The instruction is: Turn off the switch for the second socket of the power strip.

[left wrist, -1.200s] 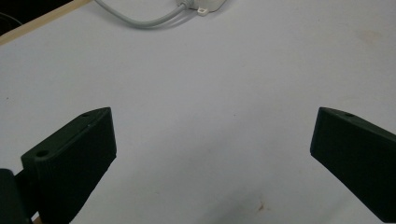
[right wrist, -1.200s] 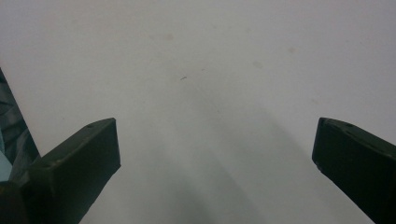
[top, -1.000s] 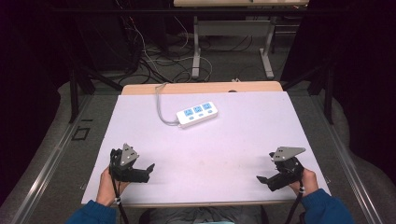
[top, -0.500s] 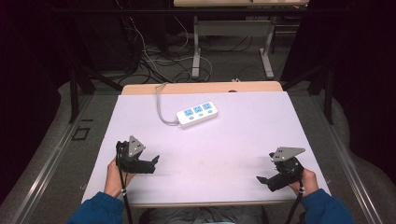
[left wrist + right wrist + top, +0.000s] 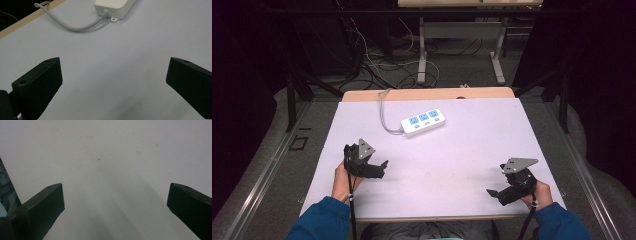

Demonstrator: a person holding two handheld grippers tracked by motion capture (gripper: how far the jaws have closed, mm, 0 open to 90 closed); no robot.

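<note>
On the table (image 5: 452,160), both hand-held grippers, left (image 5: 379,167) and right (image 5: 494,194), gape wide, empty, power strip (image 5: 423,121) ahead

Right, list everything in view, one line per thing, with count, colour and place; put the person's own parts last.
power strip: one, white with three blue sockets, far middle of the table
power strip cable: one, grey, runs from the strip's left end over the far edge
table: one, pale lilac top with a wooden far edge
desk legs: grey metal, on the floor beyond the table
loose cables: several, dark and white, on the floor at far left
left gripper: one, black, jaws wide apart, near left of the table, aimed toward the strip
right gripper: one, black, jaws wide apart, near right of the table
hands: two, blue sleeves, at the near edge
</note>
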